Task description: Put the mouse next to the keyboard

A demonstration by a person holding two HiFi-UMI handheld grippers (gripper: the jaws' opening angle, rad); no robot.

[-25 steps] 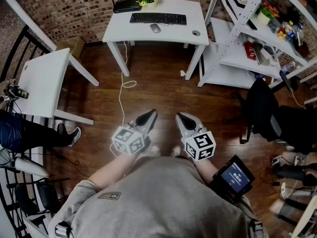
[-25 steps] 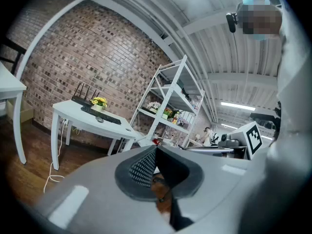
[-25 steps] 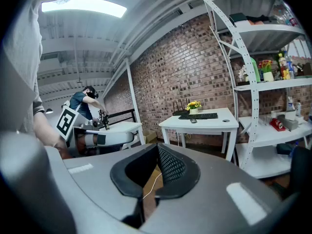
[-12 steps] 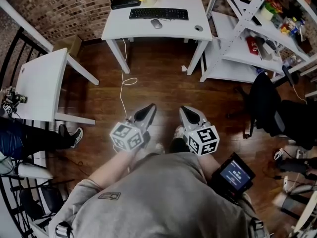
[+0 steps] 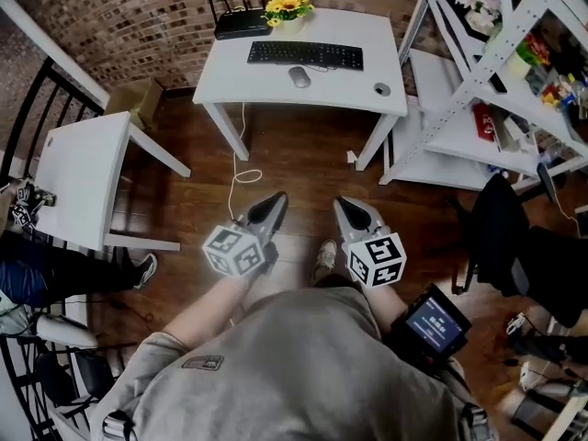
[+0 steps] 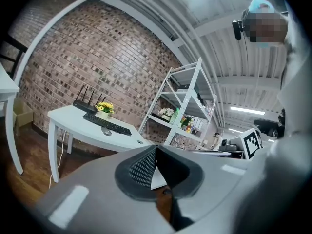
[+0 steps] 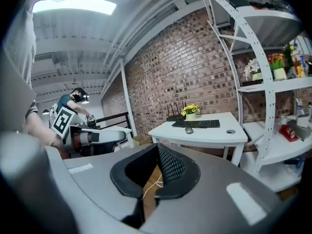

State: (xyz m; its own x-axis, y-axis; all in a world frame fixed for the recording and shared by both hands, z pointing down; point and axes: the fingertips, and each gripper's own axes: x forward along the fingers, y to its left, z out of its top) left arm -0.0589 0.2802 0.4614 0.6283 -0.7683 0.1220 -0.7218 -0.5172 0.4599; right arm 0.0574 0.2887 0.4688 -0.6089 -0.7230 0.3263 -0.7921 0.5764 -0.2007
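A grey mouse (image 5: 299, 76) lies on the white desk (image 5: 266, 85) at the far side of the room, just in front of the black keyboard (image 5: 305, 55). Both show small in the left gripper view, mouse (image 6: 107, 132) and keyboard (image 6: 108, 125), and in the right gripper view, mouse (image 7: 189, 130) and keyboard (image 7: 196, 124). My left gripper (image 5: 273, 208) and right gripper (image 5: 347, 211) are held side by side over the wooden floor, well short of the desk. Both are shut and empty, jaws meeting at the tips (image 6: 155, 152) (image 7: 158, 150).
A router (image 5: 243, 23), a flower pot (image 5: 289, 9) and a small round object (image 5: 382, 89) share the desk. A white cable (image 5: 241, 168) trails on the floor. A white side table (image 5: 78, 168) and a seated person (image 5: 55, 265) are left; white shelving (image 5: 478, 90) and a dark chair (image 5: 501, 223) right.
The desk has slid lower and closer in the head view as I walk toward it. Both grippers keep their pose, shut and empty.
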